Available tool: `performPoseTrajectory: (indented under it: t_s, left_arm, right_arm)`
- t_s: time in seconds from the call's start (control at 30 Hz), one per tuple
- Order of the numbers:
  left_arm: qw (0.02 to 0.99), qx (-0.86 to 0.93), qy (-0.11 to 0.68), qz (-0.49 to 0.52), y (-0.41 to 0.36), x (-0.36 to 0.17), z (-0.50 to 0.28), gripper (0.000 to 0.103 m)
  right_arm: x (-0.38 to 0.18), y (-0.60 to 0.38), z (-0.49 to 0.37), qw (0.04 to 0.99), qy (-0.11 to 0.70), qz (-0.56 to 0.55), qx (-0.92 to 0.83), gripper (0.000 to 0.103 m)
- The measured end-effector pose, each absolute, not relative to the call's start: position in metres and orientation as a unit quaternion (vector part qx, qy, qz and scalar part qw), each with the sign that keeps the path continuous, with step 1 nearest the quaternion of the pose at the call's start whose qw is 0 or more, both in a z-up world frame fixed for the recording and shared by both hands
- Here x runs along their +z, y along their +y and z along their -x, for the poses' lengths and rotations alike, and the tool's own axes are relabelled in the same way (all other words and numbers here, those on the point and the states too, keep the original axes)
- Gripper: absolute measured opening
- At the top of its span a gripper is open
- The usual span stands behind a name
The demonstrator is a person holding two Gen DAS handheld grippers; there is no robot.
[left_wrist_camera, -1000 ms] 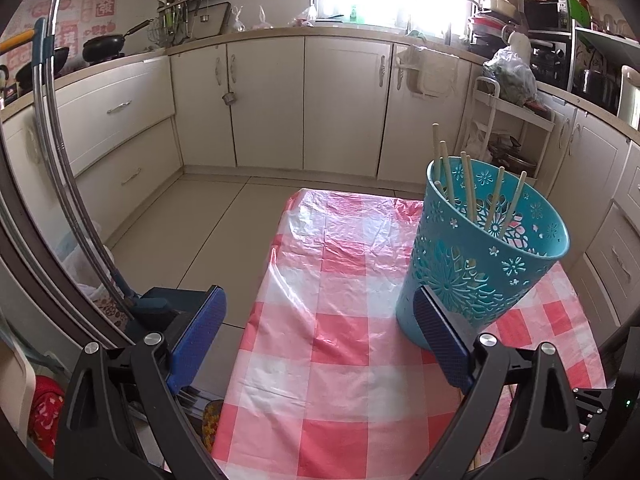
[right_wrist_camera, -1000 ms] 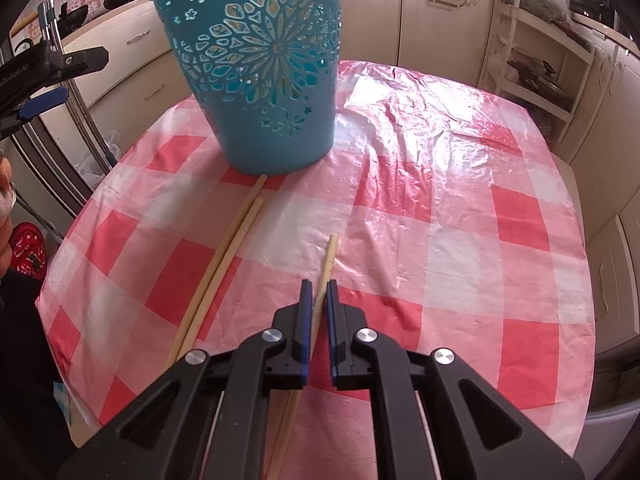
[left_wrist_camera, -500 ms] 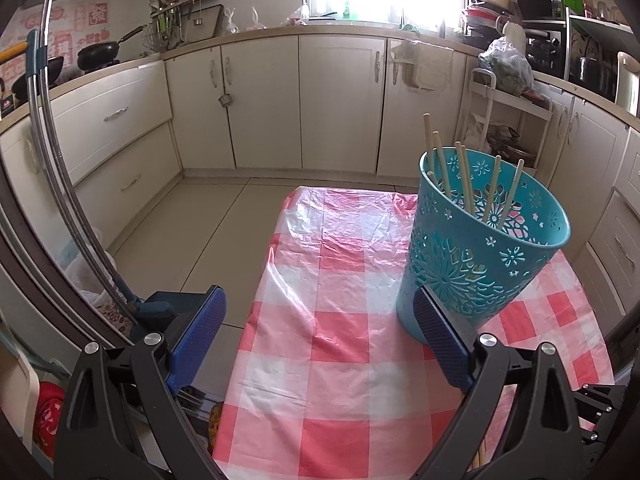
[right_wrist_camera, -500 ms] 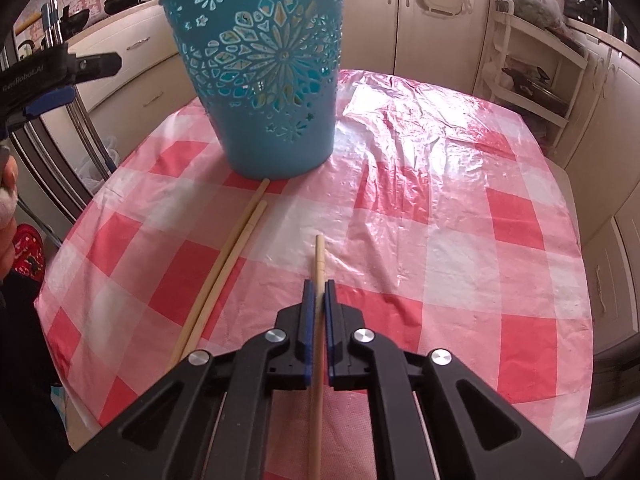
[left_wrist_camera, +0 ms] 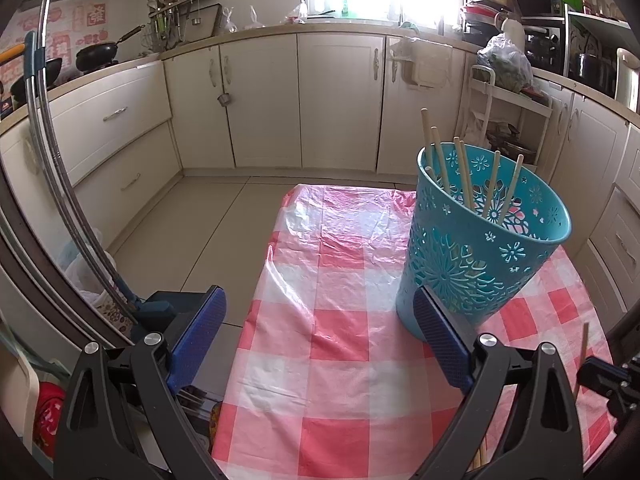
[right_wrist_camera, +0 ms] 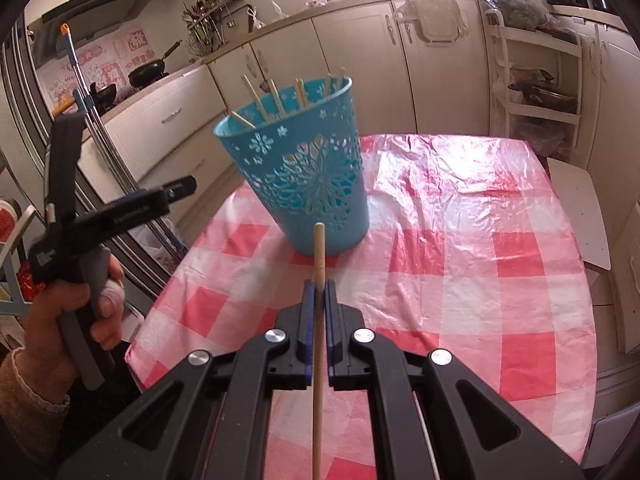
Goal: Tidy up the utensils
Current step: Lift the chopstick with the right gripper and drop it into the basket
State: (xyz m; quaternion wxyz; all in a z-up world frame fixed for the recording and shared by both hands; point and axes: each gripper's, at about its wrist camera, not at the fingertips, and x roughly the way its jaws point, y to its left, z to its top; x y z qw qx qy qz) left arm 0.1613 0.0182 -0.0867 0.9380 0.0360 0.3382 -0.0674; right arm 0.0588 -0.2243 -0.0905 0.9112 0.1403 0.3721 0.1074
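A blue cut-out basket (left_wrist_camera: pixel 480 248) stands on the red-and-white checked tablecloth (left_wrist_camera: pixel 340 320) with several wooden chopsticks (left_wrist_camera: pixel 460 172) upright in it. My left gripper (left_wrist_camera: pixel 318 340) hangs open just left of the basket's foot, with nothing between its blue pads. My right gripper (right_wrist_camera: pixel 319 292) is shut on one chopstick (right_wrist_camera: pixel 319 248), held clear of the cloth with its tip pointing at the basket (right_wrist_camera: pixel 304 176). In the left wrist view that chopstick (left_wrist_camera: pixel 582 352) shows at the lower right. Pale stick ends (left_wrist_camera: pixel 482 454) lie on the cloth by the bottom edge.
A hand (right_wrist_camera: pixel 80 308) holds the left tool beyond the table's left edge. Metal poles (left_wrist_camera: pixel 60 200) lean at the left. Cream cabinets (left_wrist_camera: pixel 260 100) ring the room. A white shelf rack (right_wrist_camera: pixel 536 80) stands right of the table's far end.
The right gripper closed fully on the chopstick and lifted it off the cloth, tipping upward so that more of the basket and kitchen shows. The left gripper stayed put.
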Motion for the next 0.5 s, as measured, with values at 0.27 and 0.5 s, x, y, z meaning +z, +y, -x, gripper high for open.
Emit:
performPoseTrajectory:
  t_s: [0.27,0.5]
  left_arm:
    - [0.937,-0.068,0.342,-0.031,0.018,-0.089,-0.161,0.091]
    - [0.936,-0.068,0.344,-0.028,0.020,-0.089,-0.162,0.091]
  right_arm:
    - [-0.040,-0.218,-0.060,0.930,0.307,-0.145,0.139,0.005]
    - [0.000,-0.215,-0.066,0.941,0.268,-0.131,0.158,0.005]
